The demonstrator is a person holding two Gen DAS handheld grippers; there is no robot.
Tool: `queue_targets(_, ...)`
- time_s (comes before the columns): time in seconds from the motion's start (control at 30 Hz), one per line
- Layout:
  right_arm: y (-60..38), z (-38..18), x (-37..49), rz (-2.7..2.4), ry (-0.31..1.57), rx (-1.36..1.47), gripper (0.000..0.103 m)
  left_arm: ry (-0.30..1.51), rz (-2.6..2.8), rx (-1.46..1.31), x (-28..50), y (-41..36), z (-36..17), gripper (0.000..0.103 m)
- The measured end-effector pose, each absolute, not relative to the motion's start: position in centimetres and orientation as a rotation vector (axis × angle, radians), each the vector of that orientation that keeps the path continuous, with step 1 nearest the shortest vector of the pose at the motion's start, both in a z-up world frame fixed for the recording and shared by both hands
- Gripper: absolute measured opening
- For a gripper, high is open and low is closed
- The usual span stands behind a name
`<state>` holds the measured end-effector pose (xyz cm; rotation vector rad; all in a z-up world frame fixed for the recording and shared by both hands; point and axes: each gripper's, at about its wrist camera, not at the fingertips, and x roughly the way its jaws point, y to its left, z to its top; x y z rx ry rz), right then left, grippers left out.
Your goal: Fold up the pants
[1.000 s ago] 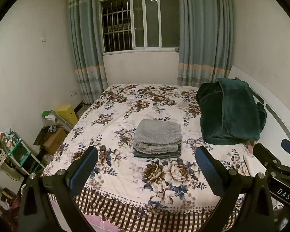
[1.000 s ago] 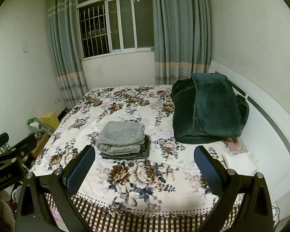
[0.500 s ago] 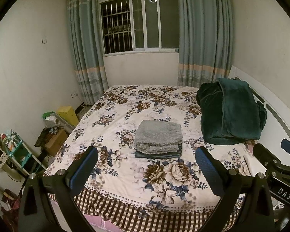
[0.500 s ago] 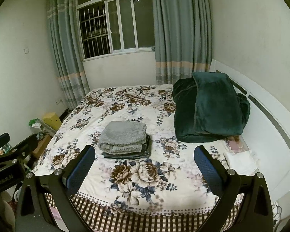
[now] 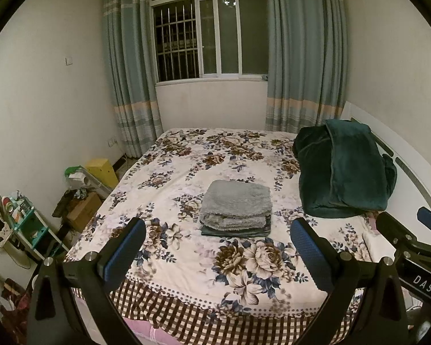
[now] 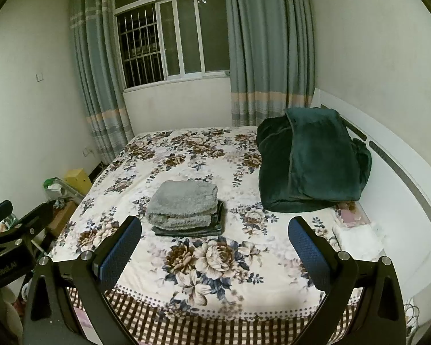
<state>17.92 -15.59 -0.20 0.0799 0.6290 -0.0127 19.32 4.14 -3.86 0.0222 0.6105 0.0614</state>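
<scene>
Folded grey fleece pants (image 5: 235, 203) lie in a neat stack on a dark folded garment (image 5: 238, 231) in the middle of the floral bed (image 5: 186, 258). They also show in the right wrist view (image 6: 184, 204). My left gripper (image 5: 217, 244) is open and empty, held back above the bed's foot, well short of the stack. My right gripper (image 6: 214, 243) is open and empty too, at the same distance. The right gripper's body shows at the right edge of the left wrist view (image 5: 411, 247).
A dark green blanket (image 5: 344, 172) is heaped against the white headboard (image 6: 402, 178) on the right. Boxes, a yellow bin (image 5: 102, 169) and a small shelf (image 5: 28, 227) crowd the floor left of the bed. A window with curtains (image 5: 209, 34) is at the back.
Both grippers have drawn back and up a little from the bed; the stack appears slightly smaller and farther. The pants have not moved.
</scene>
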Motion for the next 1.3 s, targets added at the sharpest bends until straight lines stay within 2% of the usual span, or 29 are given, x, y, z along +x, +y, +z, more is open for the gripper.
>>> queue_targets(1.3, -15.05, -0.5, 17.19, -0.023, 0.625, 0.088, 0.103, 0.606, 0.066, 0.02, 18.82, 4.78, -3.62, 0.103)
